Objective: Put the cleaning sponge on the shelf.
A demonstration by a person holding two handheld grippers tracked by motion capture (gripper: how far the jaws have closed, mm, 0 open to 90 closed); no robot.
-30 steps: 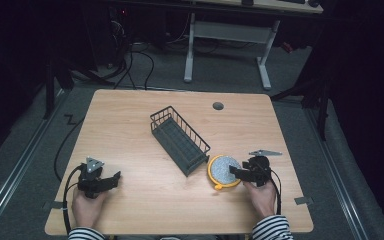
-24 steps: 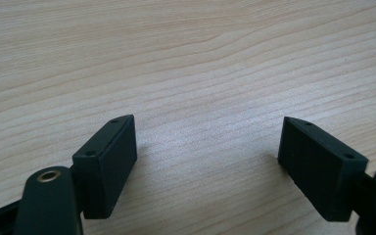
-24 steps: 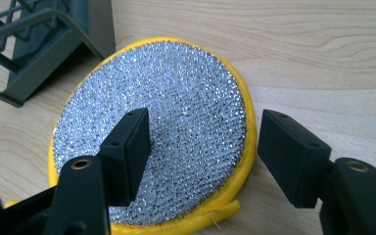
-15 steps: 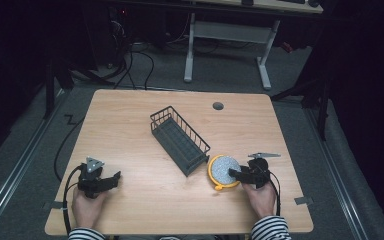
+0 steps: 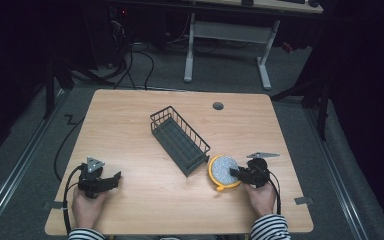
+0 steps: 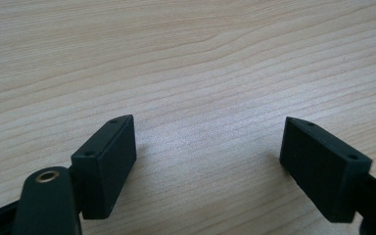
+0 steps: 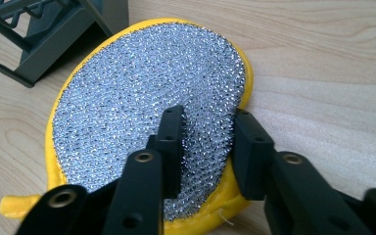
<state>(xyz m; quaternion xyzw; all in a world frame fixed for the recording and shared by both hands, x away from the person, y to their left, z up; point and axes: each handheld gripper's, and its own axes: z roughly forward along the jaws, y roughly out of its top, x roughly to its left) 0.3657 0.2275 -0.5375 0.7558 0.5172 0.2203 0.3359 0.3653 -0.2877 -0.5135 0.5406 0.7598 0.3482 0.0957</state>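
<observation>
Pinching scrubber [image 7: 147, 98] | right gripper [image 7: 208, 147] fingers seemingly closed | rack [image 5: 179, 140] beside

Dim lab: lone wooden table [image 5: 130, 120], floor cables [image 5: 145, 55], second desk frame [image 5: 227, 35].

Table brightly lit, surroundings dark, pictures sharp.

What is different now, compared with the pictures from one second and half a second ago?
The right gripper moved a little farther onto the round yellow scouring pad, and its jaws now pinch a fold of the silver mesh, as the right gripper view shows. The pad itself, the wire rack and the open left gripper stayed where they were on the table.
</observation>
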